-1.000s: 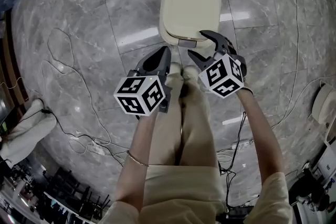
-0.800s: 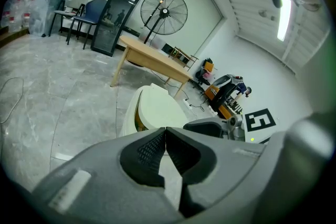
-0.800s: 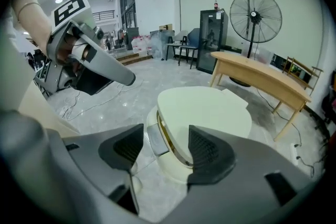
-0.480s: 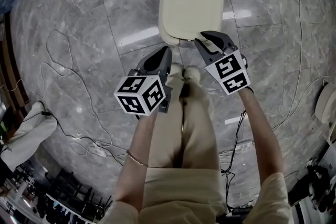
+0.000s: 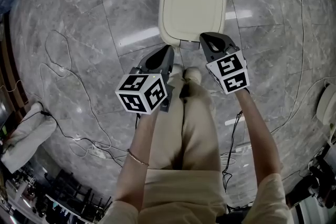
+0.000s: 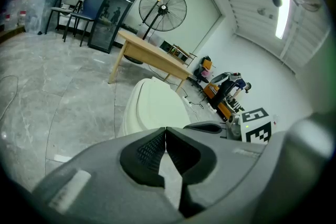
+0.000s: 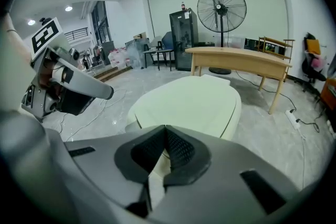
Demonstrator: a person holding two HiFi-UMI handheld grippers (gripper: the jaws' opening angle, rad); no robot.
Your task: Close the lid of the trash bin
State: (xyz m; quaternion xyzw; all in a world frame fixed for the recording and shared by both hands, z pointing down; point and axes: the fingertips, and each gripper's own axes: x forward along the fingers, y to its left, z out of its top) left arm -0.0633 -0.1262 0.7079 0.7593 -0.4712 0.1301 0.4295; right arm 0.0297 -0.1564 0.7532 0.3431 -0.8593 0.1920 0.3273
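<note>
Trash bin lid (image 5: 191, 5), cream, lies flat just ahead of both jaw tips, so the bin's inside is hidden. The left gripper (image 5: 168, 51) is closed empty; the right gripper (image 5: 206, 38) has just closed on nothing. Pressing off-centre might tip the bin.

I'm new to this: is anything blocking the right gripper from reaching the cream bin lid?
Nothing visible does. The right gripper, whose jaws have just closed with nothing between them, hangs by the front edge of the lid, which already lies flat.
</note>
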